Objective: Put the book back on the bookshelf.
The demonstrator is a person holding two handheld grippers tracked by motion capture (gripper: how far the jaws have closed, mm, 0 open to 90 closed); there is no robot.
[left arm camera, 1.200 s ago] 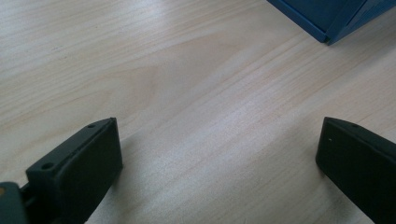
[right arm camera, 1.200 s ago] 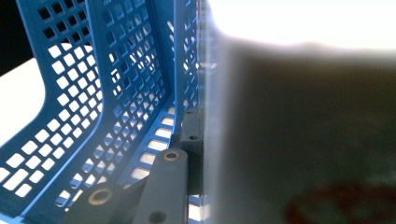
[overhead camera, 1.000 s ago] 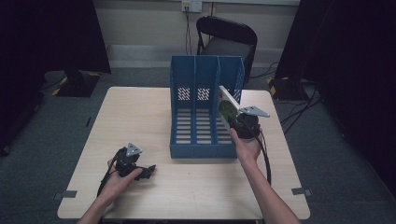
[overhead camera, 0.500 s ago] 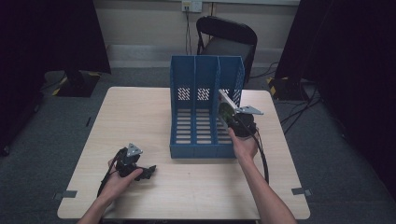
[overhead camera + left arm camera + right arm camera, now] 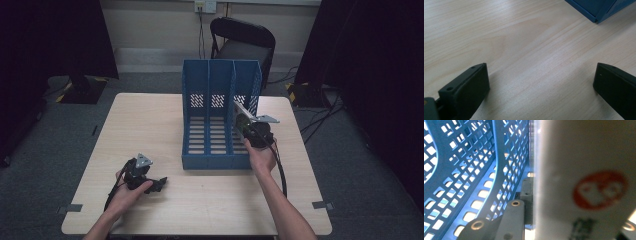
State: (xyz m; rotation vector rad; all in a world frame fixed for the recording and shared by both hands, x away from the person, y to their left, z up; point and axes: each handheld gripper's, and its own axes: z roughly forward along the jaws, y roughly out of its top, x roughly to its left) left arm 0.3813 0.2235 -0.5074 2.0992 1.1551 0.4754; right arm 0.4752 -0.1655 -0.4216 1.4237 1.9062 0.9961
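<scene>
a thin flat book or booklet is gripped by the right gripper and is being lowered into the rightmost compartment of the blue file rack, which stands near the far edge of the table, a little right of its middle. in the high view the booklet is seen tilted, its lower part already between the rack's right wall and the neighbouring divider; whether its bottom edge touches the slotted floor cannot be told. in the right gripper view its pale cover, with a red round mark, stands close against the perforated blue wall. the right jaws are clamped on the booklet.

by judgement the insertion is well under way but not finished — the booklet has yet to be seated and released, and the hand then drawn clear of the rack.

the left gripper rests near the table's near-left corner, held in the left hand; its jaws are spread wide with nothing between them, bare wood lying under them and a corner of the rack showing beyond.

counted: one rack with three compartments — two of them empty as far as can be seen — one booklet, two grippers, one table, and one dark folding chair beyond the far edge.
</scene>
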